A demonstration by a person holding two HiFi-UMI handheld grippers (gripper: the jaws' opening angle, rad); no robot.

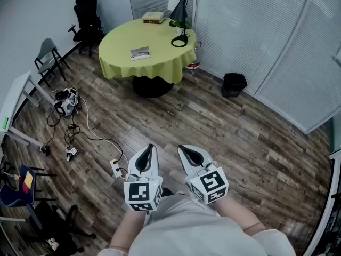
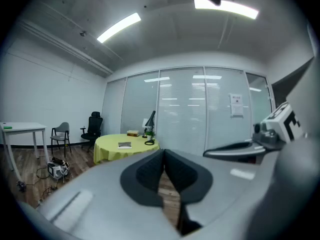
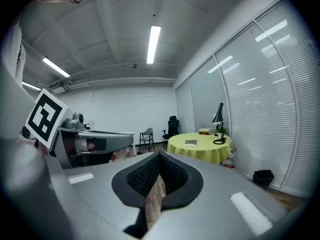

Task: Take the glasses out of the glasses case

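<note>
A grey glasses case (image 1: 140, 53) lies closed on the round table with a yellow cloth (image 1: 160, 63), far across the room. It also shows small in the left gripper view as the case (image 2: 124, 144) and in the right gripper view as the case (image 3: 190, 143). The glasses themselves are hidden. My left gripper (image 1: 149, 148) and right gripper (image 1: 181, 149) hang side by side close to my body, over the wooden floor, pointed toward the table. Both are shut with nothing held; the left gripper (image 2: 163, 152) and right gripper (image 3: 160, 155) have tips touching.
On the table stand a black desk lamp (image 1: 181, 20) and stacked books (image 1: 153, 17). A black bin (image 1: 234, 84) sits by the glass wall. At left are a black office chair (image 1: 88, 20), a grey chair (image 1: 49, 55), a white desk (image 1: 13, 105), floor cables (image 1: 80, 132) and a power strip (image 1: 116, 168).
</note>
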